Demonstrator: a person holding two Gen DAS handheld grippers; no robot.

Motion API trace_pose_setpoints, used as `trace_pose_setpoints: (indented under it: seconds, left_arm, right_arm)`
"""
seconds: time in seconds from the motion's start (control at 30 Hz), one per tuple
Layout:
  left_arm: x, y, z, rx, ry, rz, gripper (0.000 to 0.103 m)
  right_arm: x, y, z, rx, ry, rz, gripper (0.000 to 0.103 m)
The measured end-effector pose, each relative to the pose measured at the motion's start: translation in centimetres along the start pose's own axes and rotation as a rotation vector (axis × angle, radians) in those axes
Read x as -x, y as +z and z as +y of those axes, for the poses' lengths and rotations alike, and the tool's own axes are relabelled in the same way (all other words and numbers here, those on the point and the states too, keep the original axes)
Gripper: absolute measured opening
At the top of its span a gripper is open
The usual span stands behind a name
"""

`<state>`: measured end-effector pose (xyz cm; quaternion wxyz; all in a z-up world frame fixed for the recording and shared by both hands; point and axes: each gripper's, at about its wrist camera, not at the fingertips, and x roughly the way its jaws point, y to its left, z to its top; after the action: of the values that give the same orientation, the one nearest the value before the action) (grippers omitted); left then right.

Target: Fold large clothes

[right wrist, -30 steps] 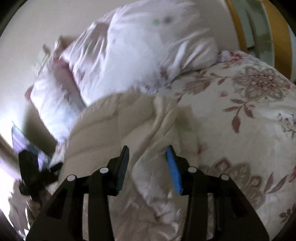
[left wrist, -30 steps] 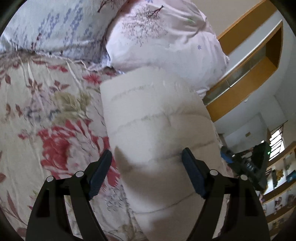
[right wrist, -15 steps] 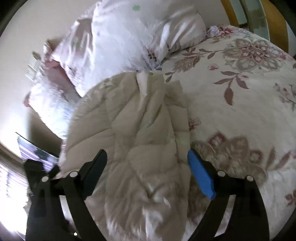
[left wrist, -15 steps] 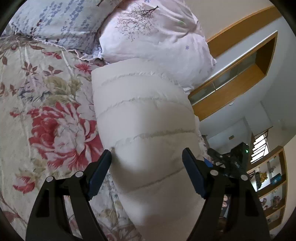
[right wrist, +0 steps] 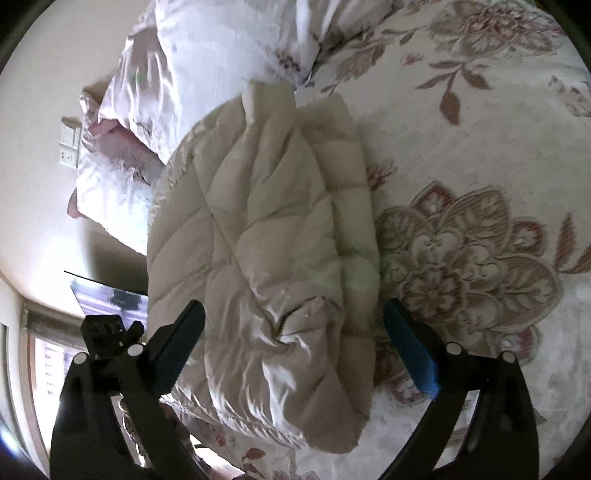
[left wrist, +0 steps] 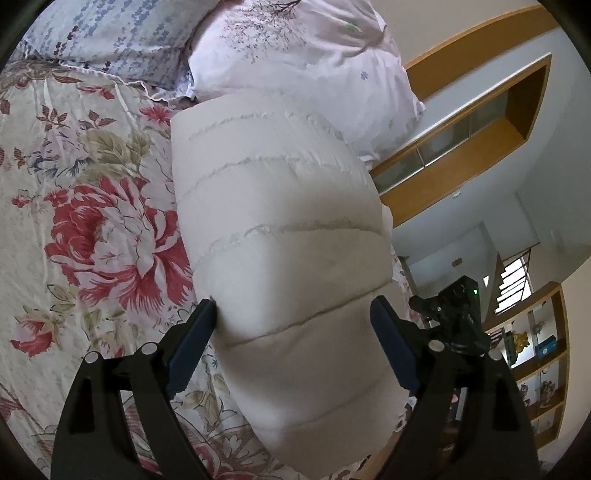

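Observation:
A cream quilted jacket point(left wrist: 280, 229) lies folded into a thick bundle on the floral bedsheet point(left wrist: 92, 221). My left gripper point(left wrist: 293, 310) straddles the bundle's near end. Its jaws are opening, with the left pad by the bundle's side and no visible squeeze. From the opposite side, the jacket point(right wrist: 273, 236) shows a folded-over top layer. My right gripper point(right wrist: 291, 314) hovers over it with its jaws opening wide; the fabric is between the fingers but they do not press on it. Each gripper also shows in the other's view: the right gripper point(left wrist: 454, 314) and the left gripper point(right wrist: 107, 332).
A blue-patterned pillow point(left wrist: 110, 33) and a pale pink pillow point(left wrist: 303, 48) lie just beyond the jacket. A wooden headboard shelf point(left wrist: 461, 147) and a bookshelf point(left wrist: 535, 350) stand off the bed's edge. Open bedsheet point(right wrist: 480, 147) spreads beside the bundle. A wall socket point(right wrist: 68, 147) is behind the pillows.
The right gripper's jaws went from pinching a fold of the jacket to spread wide, and that fold now lies on the bundle. The left jaws widened slightly and drew back along the bundle.

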<state>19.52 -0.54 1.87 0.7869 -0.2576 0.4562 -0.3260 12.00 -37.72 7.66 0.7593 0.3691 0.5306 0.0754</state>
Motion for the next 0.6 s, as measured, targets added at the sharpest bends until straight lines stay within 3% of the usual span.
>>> trace_pose_setpoints:
  seconds: [0.6]
  left_arm:
    - [-2.8, 0.0, 0.3, 0.01, 0.024, 0.059, 0.093]
  right_arm:
    - [-3.5, 0.7, 1.2, 0.011, 0.055, 0.086, 0.101]
